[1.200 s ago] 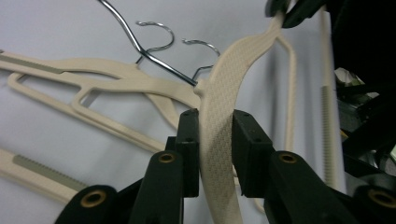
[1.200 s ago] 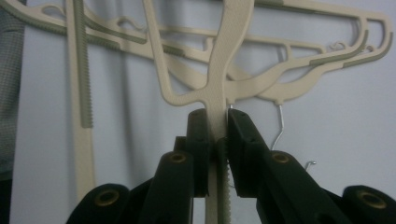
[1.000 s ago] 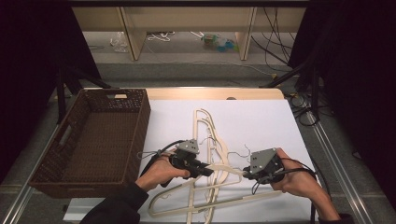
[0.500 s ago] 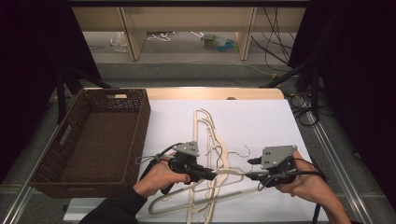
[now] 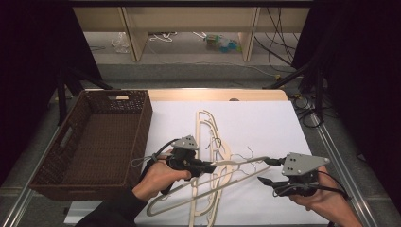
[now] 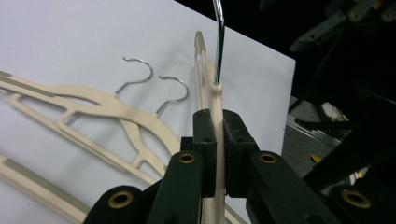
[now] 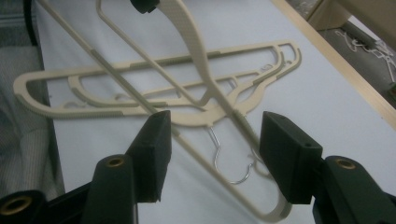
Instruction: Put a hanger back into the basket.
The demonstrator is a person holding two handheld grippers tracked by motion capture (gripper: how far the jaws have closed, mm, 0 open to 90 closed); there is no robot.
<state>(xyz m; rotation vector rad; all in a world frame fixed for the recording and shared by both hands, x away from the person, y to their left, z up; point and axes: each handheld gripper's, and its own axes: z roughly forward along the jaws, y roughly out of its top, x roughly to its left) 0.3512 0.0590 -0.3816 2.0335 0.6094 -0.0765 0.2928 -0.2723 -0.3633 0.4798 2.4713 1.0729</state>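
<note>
At the far left I see one brown wicker basket [image 5: 61,142] on the desk [image 5: 265,123], beside the white sheet [image 5: 265,127] that covers most of it.

Just right of the basket is my left gripper [image 5: 212,166], its jaws pressed together on the cream hanger [image 5: 236,163], gripping it at the neck just below its metal hook. In the left gripper view the two pads squeeze the hanger's thin edge and the hook [image 6: 218,42] rises straight up past them. This one hanger is lifted clear of the sheet, slanting from low at the near left towards my right hand.

Under and behind it lie more cream hangers [image 5: 208,137] flat on the sheet, overlapping in a loose pile near the middle of the desk. In the left gripper view I count two wire hooks [image 6: 140,70] side by side on the sheet; from the high view the overlapping makes the exact total hard to tell, at least two, perhaps three.

On the right, my right gripper [image 5: 265,171] has its jaws apart; they have just been opening. In the right gripper view the lifted hanger's bars [image 7: 205,84] run between the two pads without either pad pressing on them.
</note>
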